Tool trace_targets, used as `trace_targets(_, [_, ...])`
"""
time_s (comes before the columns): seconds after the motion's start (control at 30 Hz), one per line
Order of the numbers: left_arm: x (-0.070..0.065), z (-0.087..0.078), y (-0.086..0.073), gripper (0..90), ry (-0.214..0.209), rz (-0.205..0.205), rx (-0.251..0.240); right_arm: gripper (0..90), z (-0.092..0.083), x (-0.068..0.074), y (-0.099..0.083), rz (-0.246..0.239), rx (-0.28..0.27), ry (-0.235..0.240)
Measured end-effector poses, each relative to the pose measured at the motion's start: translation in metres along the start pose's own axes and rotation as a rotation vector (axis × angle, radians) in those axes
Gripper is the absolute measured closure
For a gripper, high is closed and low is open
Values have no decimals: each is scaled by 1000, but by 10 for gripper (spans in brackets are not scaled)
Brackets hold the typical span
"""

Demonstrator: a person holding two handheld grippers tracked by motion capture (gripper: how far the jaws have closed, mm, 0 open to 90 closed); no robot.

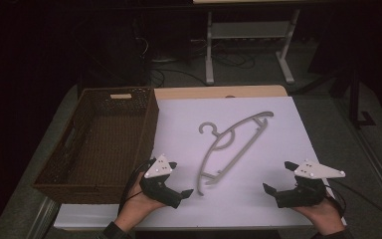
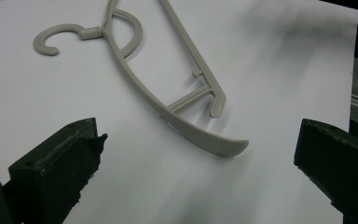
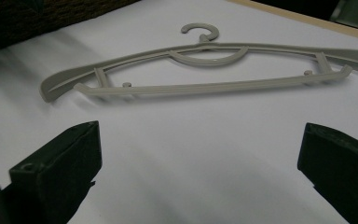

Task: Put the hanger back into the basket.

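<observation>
White sheet: hanger between both hand-held grippers.

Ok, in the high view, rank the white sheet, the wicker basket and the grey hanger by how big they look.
1. White sheet, largest.
2. Wicker basket.
3. Grey hanger, smallest.
The basket stands tall, so its look may overstate its footprint.

Black tongs, grey plates, dark cuff

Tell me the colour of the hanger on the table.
The hanger is plain light grey plastic, no pattern. The right gripper view shows it best.
</observation>
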State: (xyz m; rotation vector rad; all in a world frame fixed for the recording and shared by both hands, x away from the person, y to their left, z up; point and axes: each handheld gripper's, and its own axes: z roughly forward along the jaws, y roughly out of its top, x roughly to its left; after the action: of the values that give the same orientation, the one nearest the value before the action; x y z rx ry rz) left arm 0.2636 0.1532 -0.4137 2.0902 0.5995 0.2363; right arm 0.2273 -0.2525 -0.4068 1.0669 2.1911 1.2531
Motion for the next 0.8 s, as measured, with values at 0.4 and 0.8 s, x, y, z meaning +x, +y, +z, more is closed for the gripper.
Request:
trace_targets(0.4, [0, 4, -4, 0, 16, 0, 24, 0, 7, -4, 1, 13, 20, 6])
trace_targets(0.8, [0, 2, -3, 0, 13, 5, 13, 0, 22, -13, 14, 24, 20, 6])
